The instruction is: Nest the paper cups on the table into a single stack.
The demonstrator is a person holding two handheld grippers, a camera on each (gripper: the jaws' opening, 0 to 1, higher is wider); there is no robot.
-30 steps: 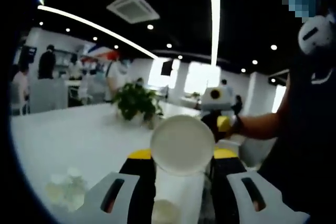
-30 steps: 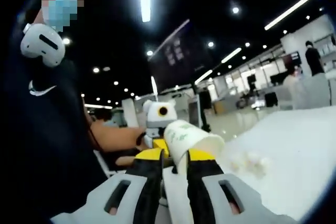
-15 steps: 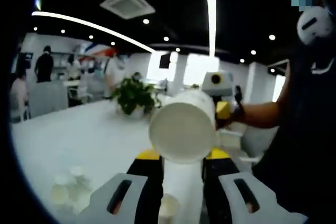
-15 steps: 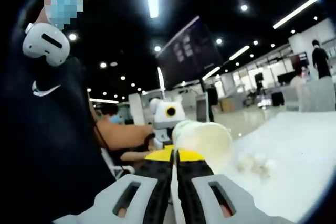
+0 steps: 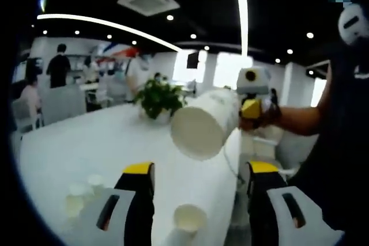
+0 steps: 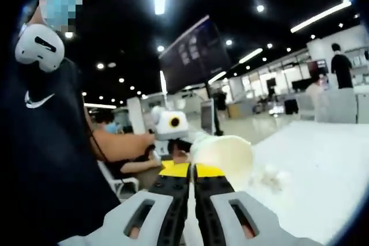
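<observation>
**Left jaws let go of the cup**

Now the left gripper [image 5: 196, 185] has opened wide; a moment ago it held the paper cup [image 5: 204, 128]. In the left gripper view, the cup is in the air, held by the right gripper [image 5: 253, 108]. Loose cups [image 5: 81, 191] wait on the table [image 5: 86, 148].

In the right gripper view, the right gripper [image 6: 191, 171] is squeezed tight on the cup's [image 6: 225, 155] rim. That thin rim could slip or crumple.

Landmark: white table [image 5: 86, 142]
Above table: held paper cup [image 5: 204, 125] hangs tilted in the air, blocking the middle.
Near table edge: upright cup [image 5: 189, 218] stands between the left gripper's spread jaws.
Far end: potted plant [image 5: 160, 99].
Left part: loose cups [image 5: 81, 195]; bare surface beyond.
</observation>
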